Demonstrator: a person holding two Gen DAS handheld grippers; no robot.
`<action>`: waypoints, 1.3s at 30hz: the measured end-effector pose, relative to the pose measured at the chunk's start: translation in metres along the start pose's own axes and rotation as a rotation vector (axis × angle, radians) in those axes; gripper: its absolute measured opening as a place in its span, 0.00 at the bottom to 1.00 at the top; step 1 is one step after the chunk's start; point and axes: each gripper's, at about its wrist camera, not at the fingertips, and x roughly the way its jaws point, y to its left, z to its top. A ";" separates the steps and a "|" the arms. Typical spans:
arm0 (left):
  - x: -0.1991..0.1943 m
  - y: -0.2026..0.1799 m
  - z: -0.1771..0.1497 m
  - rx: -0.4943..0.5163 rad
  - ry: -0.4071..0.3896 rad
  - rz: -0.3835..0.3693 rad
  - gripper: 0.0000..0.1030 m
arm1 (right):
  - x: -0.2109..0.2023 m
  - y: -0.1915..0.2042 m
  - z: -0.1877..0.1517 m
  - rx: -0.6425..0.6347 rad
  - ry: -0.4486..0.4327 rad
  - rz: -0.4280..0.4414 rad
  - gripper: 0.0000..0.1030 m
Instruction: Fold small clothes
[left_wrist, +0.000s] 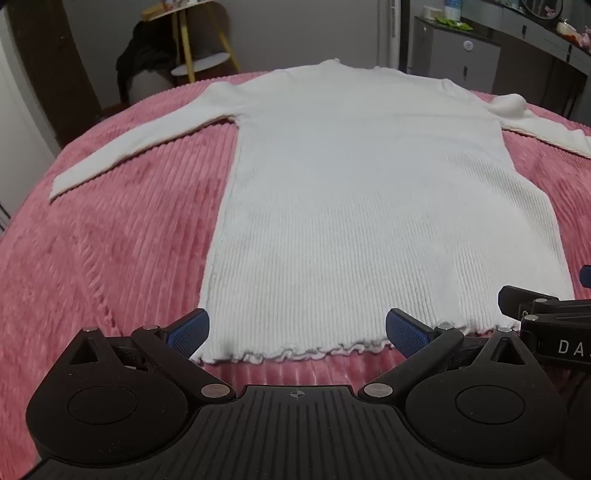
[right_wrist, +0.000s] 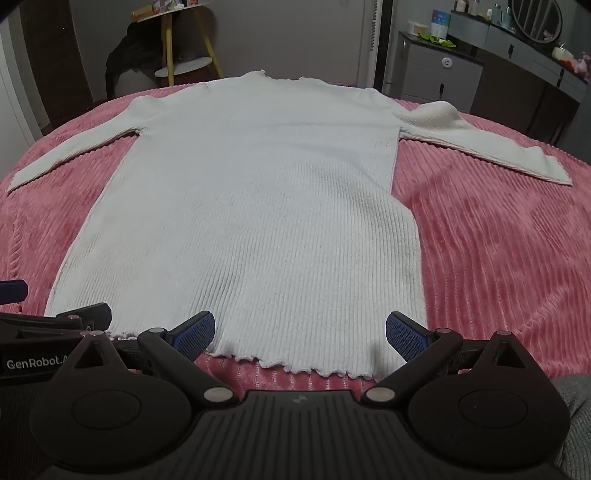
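A white ribbed sweater (left_wrist: 351, 192) lies flat on a pink ribbed blanket (left_wrist: 110, 240), with its ruffled hem (left_wrist: 295, 354) nearest to the cameras and its neck at the far side. Both sleeves are stretched out to the sides – the left sleeve (left_wrist: 140, 136) runs down toward the left edge of the blanket, and the right sleeve (right_wrist: 487, 144) points to the right, with a small bump of fabric at the shoulder. The left gripper (left_wrist: 297, 332) hangs just over the hem, at the left part of it; its two blue-padded fingers (left_wrist: 190, 330) are spread wide and nothing is between the pads. The right gripper (right_wrist: 299, 334) is close beside it, above the right part of the hem, and its fingers (right_wrist: 406, 336) are also spread wide, not pinching the fabric. Whether the fingertips touch the sweater I cannot tell. In each wrist view a part of the other gripper shows at the edge of the picture, so the two are near to each other. Behind the blanket stands a yellow-legged stand (right_wrist: 173, 48) with a dark garment (left_wrist: 144, 51) beside it, and at the right a grey cabinet (right_wrist: 439, 70) – some small things lie on top of it.
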 end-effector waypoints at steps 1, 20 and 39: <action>0.000 0.000 0.000 -0.001 -0.001 0.001 1.00 | 0.000 0.000 0.000 0.000 0.000 -0.001 0.96; 0.002 -0.003 0.001 -0.007 0.004 0.001 1.00 | 0.000 0.001 -0.004 0.000 -0.009 0.004 0.96; 0.002 -0.003 0.001 -0.006 0.005 0.000 1.00 | -0.001 -0.002 0.000 0.011 -0.021 0.003 0.96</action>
